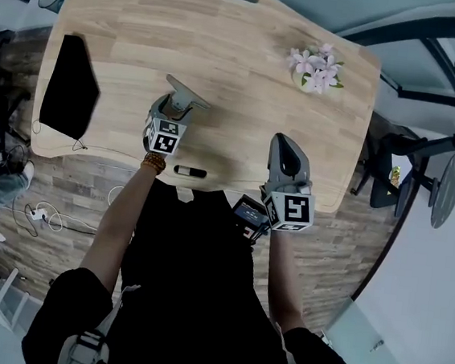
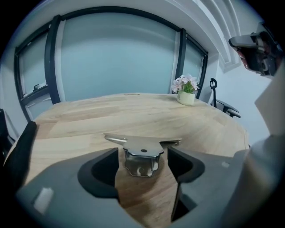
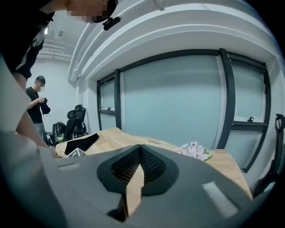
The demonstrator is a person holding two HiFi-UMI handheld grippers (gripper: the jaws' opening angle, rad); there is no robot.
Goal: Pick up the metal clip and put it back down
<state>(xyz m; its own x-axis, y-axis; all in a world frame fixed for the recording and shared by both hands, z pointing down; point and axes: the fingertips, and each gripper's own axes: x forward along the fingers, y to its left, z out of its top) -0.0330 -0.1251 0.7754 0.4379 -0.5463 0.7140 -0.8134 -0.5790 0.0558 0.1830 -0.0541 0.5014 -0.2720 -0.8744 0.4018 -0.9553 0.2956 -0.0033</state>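
Head view
- Thing: metal clip [image 1: 187, 94] sits at the tip of the left gripper [image 1: 177, 104], near the middle of the wooden desk [image 1: 146, 31], its two wings spread sideways.
- Right gripper [image 1: 284, 143]: hovers over the near edge of the desk, well apart from the clip.
- Surface: pale, smooth wood. A black pad [image 1: 67, 92] lies at the left end and a pot of pink flowers [image 1: 314, 69] stands at the far right.
- Floor: wood-look boards [image 1: 73, 193] with loose cables.

Left gripper view
- Jaws: partway apart, one on each side of the clip's folded body. A thin sliver of desk shows on each side, so they flank the clip and are not clamped on it.
- Clip: bright sheet steel, with flat wings just past the jaw tips. I cannot tell whether it rests on the wood or is lifted.
- Handling (judged): light, stiff and slick. The flat sides of the body are the best hold, because the wings look likely to pivot. It is not fragile, but it could skate on the smooth desk.

Right gripper view
- Jaws: tips together with nothing between them. Only a narrow wedge of desk shows lower down.
- Room: glazed wall [image 3: 178, 102] with dark frames, an office chair [image 3: 78, 118], and a person [image 3: 35, 102] standing at the far left.
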